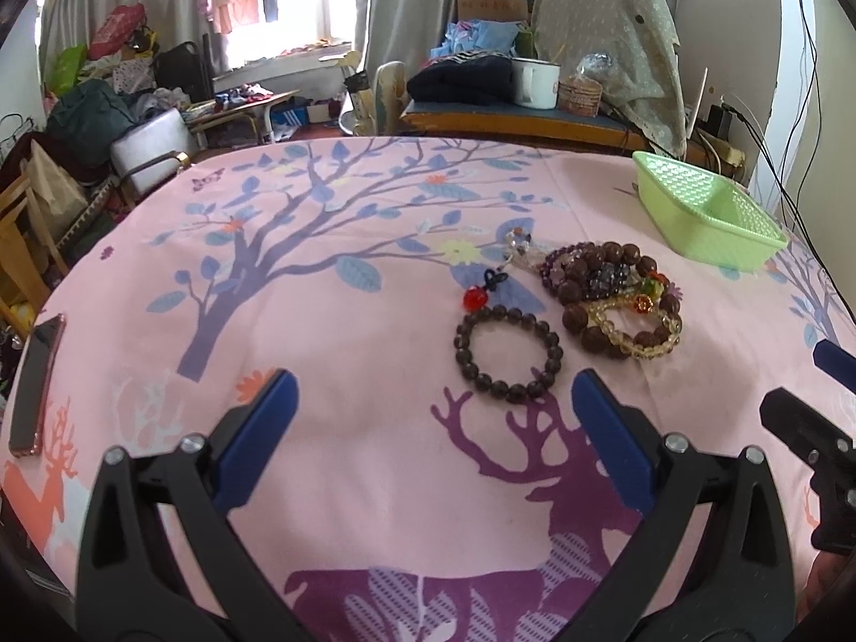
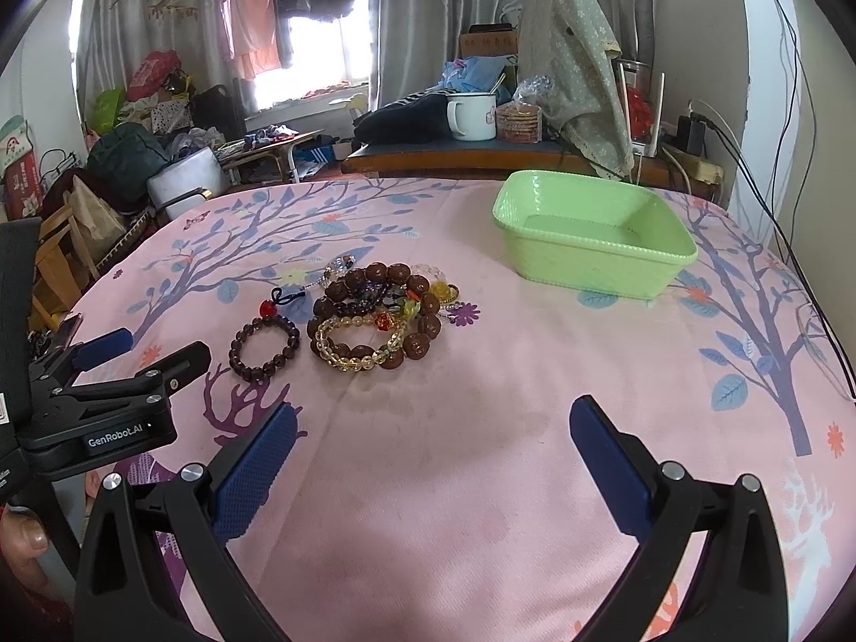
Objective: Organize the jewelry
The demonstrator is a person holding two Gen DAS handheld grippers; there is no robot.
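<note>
A dark bead bracelet (image 1: 508, 356) with a red bead and black knot lies on the pink cloth, apart from a pile of bracelets (image 1: 615, 294) of big brown, purple and yellow beads. My left gripper (image 1: 433, 401) is open and empty, just short of the dark bracelet. My right gripper (image 2: 433, 433) is open and empty, above bare cloth in front of the pile (image 2: 380, 321) and the dark bracelet (image 2: 265, 345). A green basket (image 2: 594, 235) stands behind, with nothing visible in it. The left gripper also shows at the left of the right wrist view (image 2: 128, 353).
A phone (image 1: 35, 385) lies at the table's left edge. Behind the table stands a desk with a white mug (image 2: 473, 115), a tin and draped cloth. Cables hang at the right wall. Chairs and clutter stand to the left.
</note>
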